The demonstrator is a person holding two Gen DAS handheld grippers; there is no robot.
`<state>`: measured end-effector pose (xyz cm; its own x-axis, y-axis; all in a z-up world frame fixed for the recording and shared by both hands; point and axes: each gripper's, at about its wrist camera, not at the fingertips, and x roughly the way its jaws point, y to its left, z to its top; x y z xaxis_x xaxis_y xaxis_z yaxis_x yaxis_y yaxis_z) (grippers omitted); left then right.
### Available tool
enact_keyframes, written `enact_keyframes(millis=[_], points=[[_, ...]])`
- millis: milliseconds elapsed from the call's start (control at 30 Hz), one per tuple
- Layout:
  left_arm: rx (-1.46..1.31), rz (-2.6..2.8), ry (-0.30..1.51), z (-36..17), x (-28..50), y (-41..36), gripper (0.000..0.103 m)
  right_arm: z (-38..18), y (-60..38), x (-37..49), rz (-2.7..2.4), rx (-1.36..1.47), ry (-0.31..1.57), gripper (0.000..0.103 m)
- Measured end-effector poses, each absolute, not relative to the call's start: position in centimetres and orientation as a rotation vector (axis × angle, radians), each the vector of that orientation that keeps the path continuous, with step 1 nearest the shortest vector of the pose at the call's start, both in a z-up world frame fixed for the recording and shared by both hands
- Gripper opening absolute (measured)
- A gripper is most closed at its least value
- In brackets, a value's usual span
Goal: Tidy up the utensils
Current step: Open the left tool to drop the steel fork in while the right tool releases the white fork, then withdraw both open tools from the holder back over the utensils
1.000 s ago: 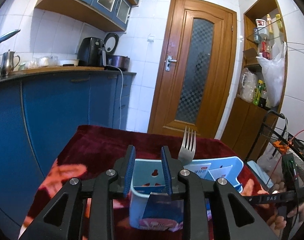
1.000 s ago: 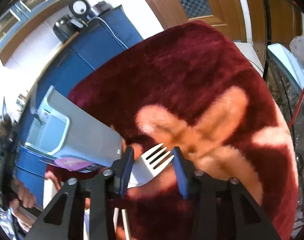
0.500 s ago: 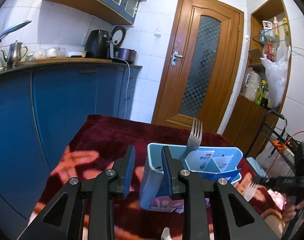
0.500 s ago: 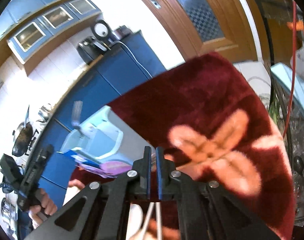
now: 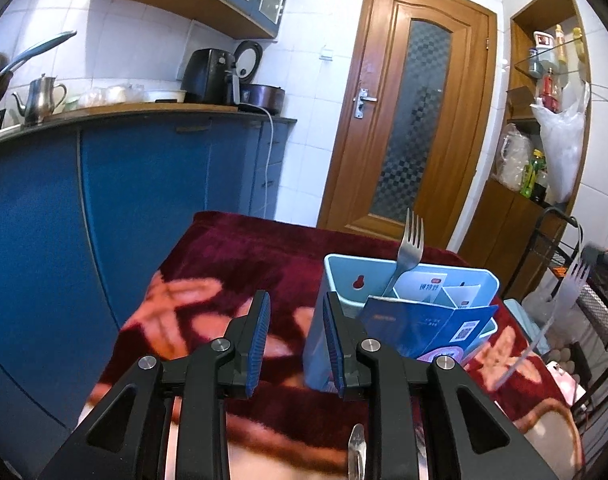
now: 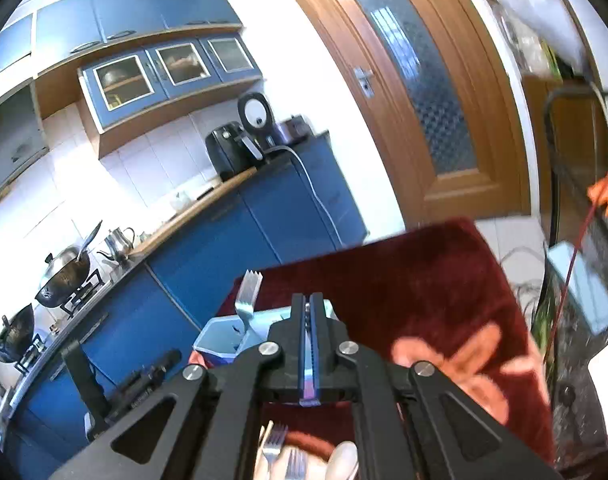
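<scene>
Your right gripper (image 6: 308, 344) is clamped on a thin, stiff, slippery fork (image 5: 560, 304); grip it mid-handle. Your left gripper (image 5: 294, 340) stays apart, empty, beside the light holder (image 5: 344, 284).

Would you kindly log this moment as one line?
left gripper: open, empty | right gripper: shut on fork | caddy: second fork inside
</scene>
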<state>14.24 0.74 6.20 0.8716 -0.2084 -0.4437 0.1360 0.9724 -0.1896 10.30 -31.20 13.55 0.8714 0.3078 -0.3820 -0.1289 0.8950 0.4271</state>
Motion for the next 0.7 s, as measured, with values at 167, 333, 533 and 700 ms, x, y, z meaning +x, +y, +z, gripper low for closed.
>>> enact_keyframes(millis=[167,333,533,700], points=[[-0.137,-0.18,0.49,5.8,14.0,0.7,0.028,16.3,-30.5,10.5,0.239,0.369,0.397,0.003],[-0.129,-0.188,0.495,5.5,13.8,0.6,0.028,18.2,-28.7,11.6,0.236,0.319,0.36,0.003],[-0.133,-0.199,0.5,5.4,13.6,0.7,0.028,18.4,-27.5,13.1,0.23,0.296,0.364,0.003],[-0.139,-0.207,0.507,5.3,13.6,0.8,0.029,18.5,-27.1,13.8,0.231,0.286,0.369,0.003]])
